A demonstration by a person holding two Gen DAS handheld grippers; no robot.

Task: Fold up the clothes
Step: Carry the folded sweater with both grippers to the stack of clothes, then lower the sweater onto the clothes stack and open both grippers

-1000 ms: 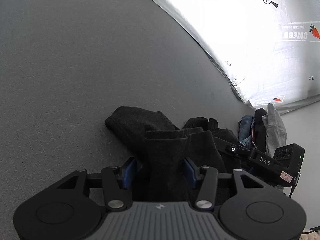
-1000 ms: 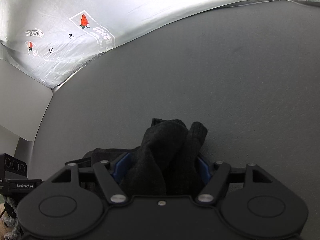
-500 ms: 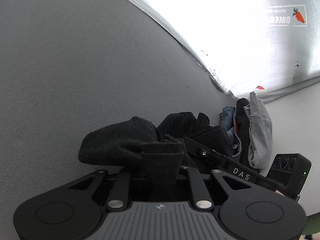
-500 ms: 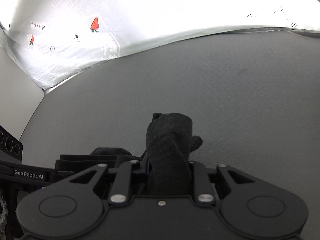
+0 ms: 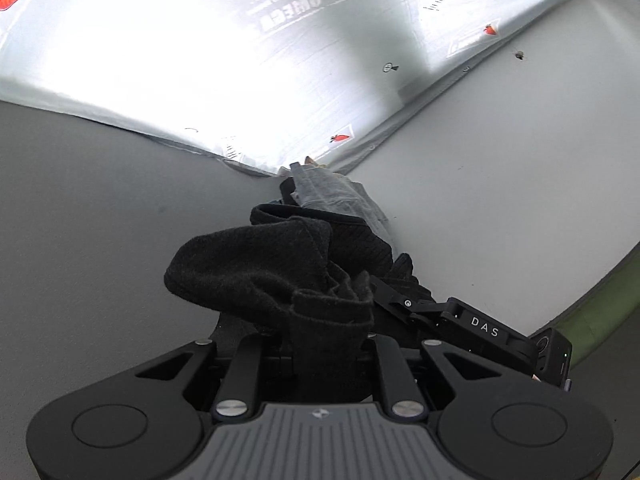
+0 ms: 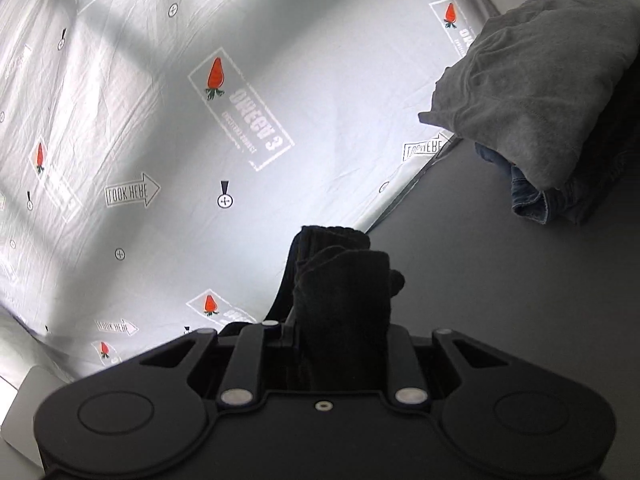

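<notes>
Slippage looks the likeliest trouble: left tool (image 5: 326,344) and right tool (image 6: 340,340) each pinch only a bunched edge of the black garment (image 5: 256,268), lifted off the grey counter (image 5: 80,220).

The grey counter (image 6: 500,288) lies open ahead of the right side; a pile of clothes (image 6: 532,92) blocks its far corner, beside the printed sheet (image 6: 200,120).

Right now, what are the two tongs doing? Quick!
Left tongs: shut on the black garment.
Right tongs: shut on the same black garment.
</notes>
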